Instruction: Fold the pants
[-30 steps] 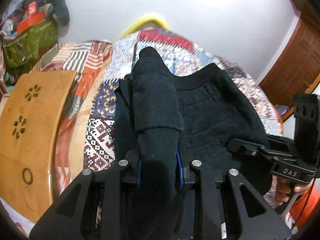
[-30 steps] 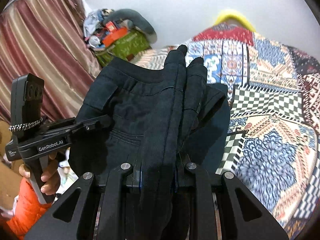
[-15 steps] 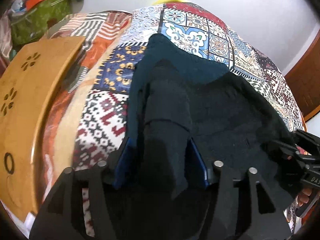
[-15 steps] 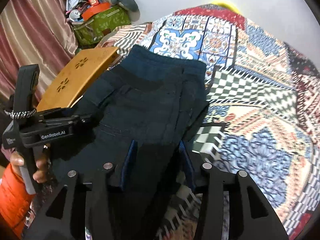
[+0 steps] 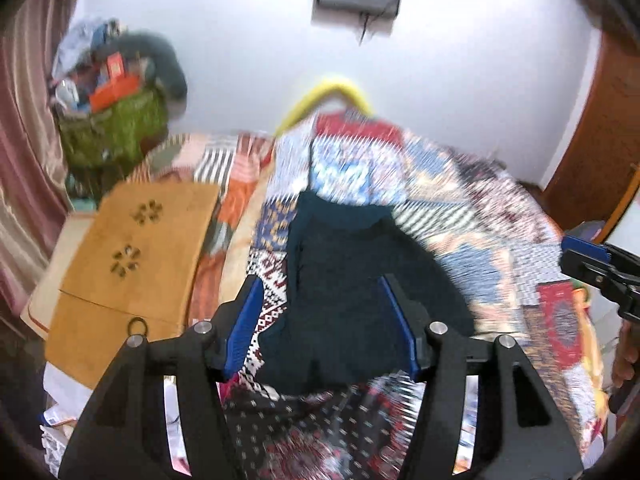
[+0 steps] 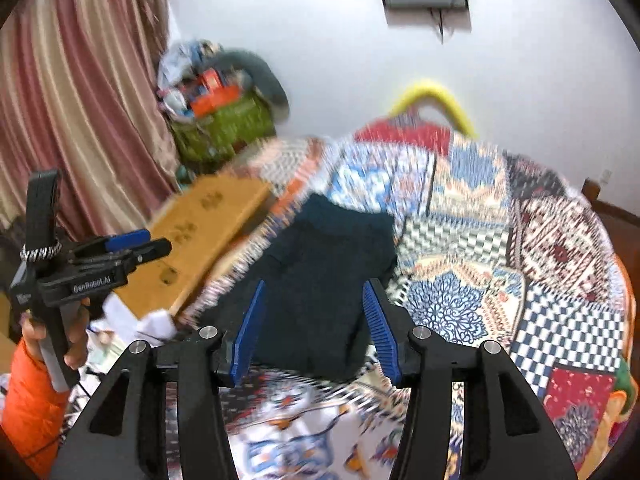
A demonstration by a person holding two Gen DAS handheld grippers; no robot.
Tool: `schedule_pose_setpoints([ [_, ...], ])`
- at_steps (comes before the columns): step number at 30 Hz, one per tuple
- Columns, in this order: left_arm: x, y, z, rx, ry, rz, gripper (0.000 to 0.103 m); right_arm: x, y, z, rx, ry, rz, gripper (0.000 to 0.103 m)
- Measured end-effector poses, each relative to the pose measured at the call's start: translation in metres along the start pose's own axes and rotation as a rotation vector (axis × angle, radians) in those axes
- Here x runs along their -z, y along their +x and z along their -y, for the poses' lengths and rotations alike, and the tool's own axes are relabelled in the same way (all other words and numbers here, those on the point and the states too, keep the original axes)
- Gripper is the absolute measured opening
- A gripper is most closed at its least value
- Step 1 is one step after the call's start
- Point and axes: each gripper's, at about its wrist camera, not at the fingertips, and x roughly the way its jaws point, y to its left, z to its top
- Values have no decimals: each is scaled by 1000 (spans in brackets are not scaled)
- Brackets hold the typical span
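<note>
- Both my grippers, left gripper (image 5: 320, 316) and right gripper (image 6: 314, 320), stand wide open, holding nothing.
- Dark pants (image 5: 360, 280) lie folded on the patchwork quilt (image 6: 500, 240), beside a wooden board (image 5: 132, 260).

Left gripper (image 5: 322, 320): jaws spread wide, holding nothing
Pants (image 5: 360, 280): dark, folded, lying on the patchwork bed (image 5: 500, 240)
Right gripper (image 5: 588, 258): at right edge, apart from pants
Wooden board (image 5: 132, 256): left of bed
</note>
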Motion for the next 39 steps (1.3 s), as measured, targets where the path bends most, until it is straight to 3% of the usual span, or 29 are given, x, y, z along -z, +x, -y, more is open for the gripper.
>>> schedule_pose_setpoints([
  [9, 37, -163, 59, 35, 52, 229, 60, 26, -133, -63, -39, -82, 244, 48],
  [13, 58, -215, 75, 32, 51, 323, 61, 49, -166, -79, -39, -104, 327, 48],
  [18, 91, -261, 94, 14, 60, 447, 72, 75, -195, -95, 1, -130, 415, 48],
  [19, 97, -267, 97, -3, 66, 470, 74, 81, -200, -98, 18, -134, 436, 48],
  [21, 107, -277, 103, -29, 72, 511, 91, 88, -205, -102, 38, -143, 454, 48],
  [23, 115, -282, 106, -36, 63, 539, 98, 95, -210, -107, 69, -150, 478, 52],
  [25, 121, -285, 109, -38, 59, 553, 99, 100, -214, -111, 92, -151, 501, 72],
  [34, 129, -281, 105, -46, 42, 542, 103, 104, -218, -113, 127, -115, 539, 100],
  [39, 132, -279, 106, -46, 50, 538, 103, 107, -216, -113, 153, -121, 543, 102],
])
